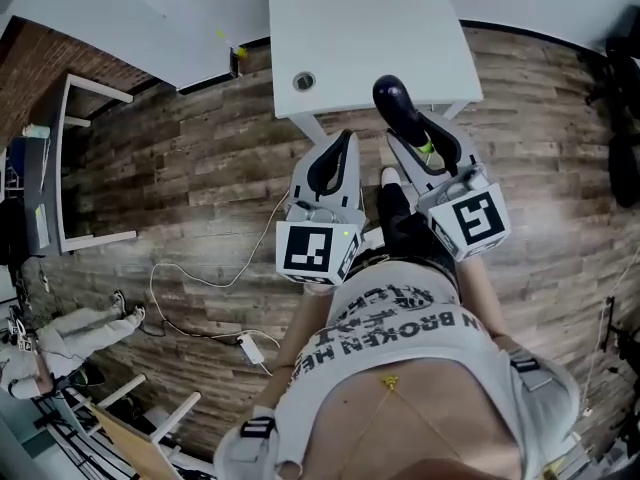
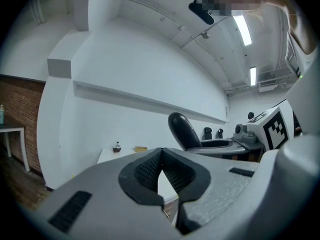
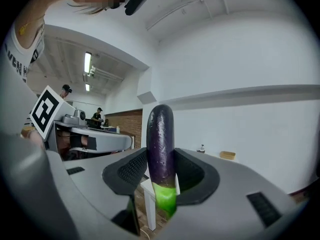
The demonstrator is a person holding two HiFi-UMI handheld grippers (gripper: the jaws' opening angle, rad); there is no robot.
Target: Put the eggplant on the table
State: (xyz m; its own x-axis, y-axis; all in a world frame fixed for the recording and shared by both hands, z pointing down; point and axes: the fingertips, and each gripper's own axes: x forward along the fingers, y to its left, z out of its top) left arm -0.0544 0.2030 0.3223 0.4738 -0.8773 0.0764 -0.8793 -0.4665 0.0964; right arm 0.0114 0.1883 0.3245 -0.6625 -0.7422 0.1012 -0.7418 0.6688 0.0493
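Observation:
A dark purple eggplant (image 1: 397,108) with a green stem end stands upright between the jaws of my right gripper (image 1: 420,128), which is shut on it. In the right gripper view the eggplant (image 3: 160,144) fills the gap of that gripper (image 3: 161,156). Just ahead is the near edge of the white table (image 1: 370,28), and its leg (image 3: 148,199) shows below the jaws. My left gripper (image 1: 345,138) is held beside the right one, its pads together on nothing. The left gripper view shows its own tips (image 2: 160,151) meeting, with the eggplant (image 2: 182,130) off to the right.
A round cable hole (image 1: 304,81) sits near the table's front edge. Another white table (image 1: 130,18) stands at the upper left. A white cable (image 1: 200,278) with an adapter (image 1: 250,348) lies on the wood floor. A white frame (image 1: 80,168) and a person (image 1: 70,333) are at the left.

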